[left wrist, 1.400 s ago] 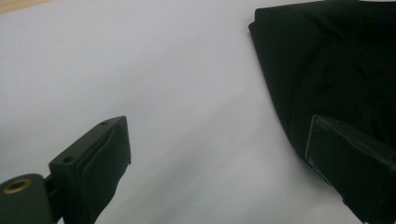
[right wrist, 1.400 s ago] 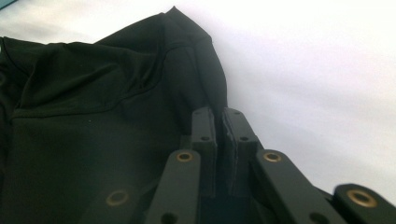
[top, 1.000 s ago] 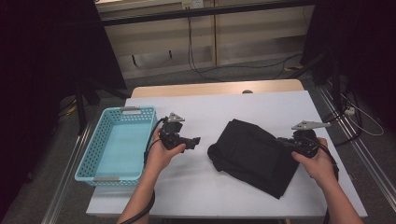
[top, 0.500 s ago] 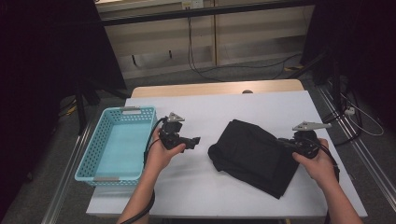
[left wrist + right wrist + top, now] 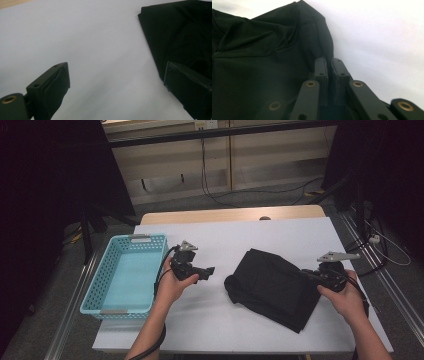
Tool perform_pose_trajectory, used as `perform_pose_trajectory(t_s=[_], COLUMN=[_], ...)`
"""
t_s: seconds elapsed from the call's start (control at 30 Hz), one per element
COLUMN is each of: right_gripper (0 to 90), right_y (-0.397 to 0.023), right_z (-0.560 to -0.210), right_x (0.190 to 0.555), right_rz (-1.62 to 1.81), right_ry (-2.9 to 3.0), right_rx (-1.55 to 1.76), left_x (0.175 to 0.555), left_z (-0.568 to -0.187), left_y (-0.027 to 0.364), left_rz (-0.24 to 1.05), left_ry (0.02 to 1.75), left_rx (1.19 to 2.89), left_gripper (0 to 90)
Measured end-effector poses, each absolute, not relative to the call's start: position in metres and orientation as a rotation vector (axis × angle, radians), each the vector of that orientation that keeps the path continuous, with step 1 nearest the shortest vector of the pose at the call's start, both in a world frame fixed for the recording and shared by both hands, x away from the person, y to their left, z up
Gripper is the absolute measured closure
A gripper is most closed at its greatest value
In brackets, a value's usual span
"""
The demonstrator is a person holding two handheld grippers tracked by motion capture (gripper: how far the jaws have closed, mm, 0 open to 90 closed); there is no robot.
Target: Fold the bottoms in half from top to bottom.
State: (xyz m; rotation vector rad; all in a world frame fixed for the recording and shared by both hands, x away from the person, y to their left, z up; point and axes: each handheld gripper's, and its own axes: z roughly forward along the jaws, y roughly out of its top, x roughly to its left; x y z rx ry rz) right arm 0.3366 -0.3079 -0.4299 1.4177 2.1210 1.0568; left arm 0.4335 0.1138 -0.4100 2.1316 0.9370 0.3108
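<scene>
I am looking down on a white table (image 5: 235, 240) with a folded black garment (image 5: 272, 287) lying right of centre, and from the high view much of it is reading as one dark mass; I cannot make out its folds or what kind of garment it is. The right gripper (image 5: 314, 276) is sitting at the garment's right edge, and its jaw tips are merging with the black cloth from above, so the high view alone is not telling me how they stand. The right gripper view is settling that: the right gripper (image 5: 330, 65) is showing its two jaws pressed together with a thin edge of the garment (image 5: 262, 62) pinched between them. The lower part of that view is being taken up by the gripper's own linkage, and the garment is running off the left edge of the picture.

The left gripper (image 5: 210, 271) is hovering over bare table, between a light blue basket (image 5: 95, 290) at the table's left and the garment, touching neither. From above its jaws are too small for me to judge. The left gripper view is giving me the answer: the left gripper (image 5: 117, 82) has its jaws standing wide apart with nothing between them, white table behind. The garment (image 5: 180, 37) is entering that view from the upper right, its corner cut off by the frame and partly hidden behind the jaw on that side.
</scene>
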Motion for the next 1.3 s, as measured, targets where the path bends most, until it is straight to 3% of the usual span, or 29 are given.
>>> perform_pose_trajectory(t_s=[0.6,0.63,0.7,0.73,1.2,1.3], right_gripper=[82.5,79.9,61.3,56.4,64.5,61.0], right_y=[-0.321,-0.320,-0.314,-0.311,-0.234,-0.221], right_z=[-0.425,-0.424,-0.422,-0.421,-0.440,-0.442], right_x=[0.318,0.317,0.314,0.313,0.308,0.304], right_rz=[0.973,0.970,0.962,0.967,1.163,1.195], right_ry=[2.119,2.117,2.100,2.085,2.354,2.398], right_rx=[1.423,1.418,1.401,1.400,1.198,1.157], left_x=[0.431,0.431,0.431,0.431,0.431,0.431], left_z=[-0.408,-0.408,-0.409,-0.409,-0.410,-0.411], left_y=[0.115,0.115,0.114,0.114,0.111,0.111], left_rz=[0.325,0.328,0.325,0.319,0.314,0.311], left_ry=[0.932,0.932,0.938,0.940,0.927,0.932], left_rx=[2.133,2.132,2.130,2.128,2.138,2.142], left_gripper=[6.6,6.6,6.6,6.6,6.6,6.6])
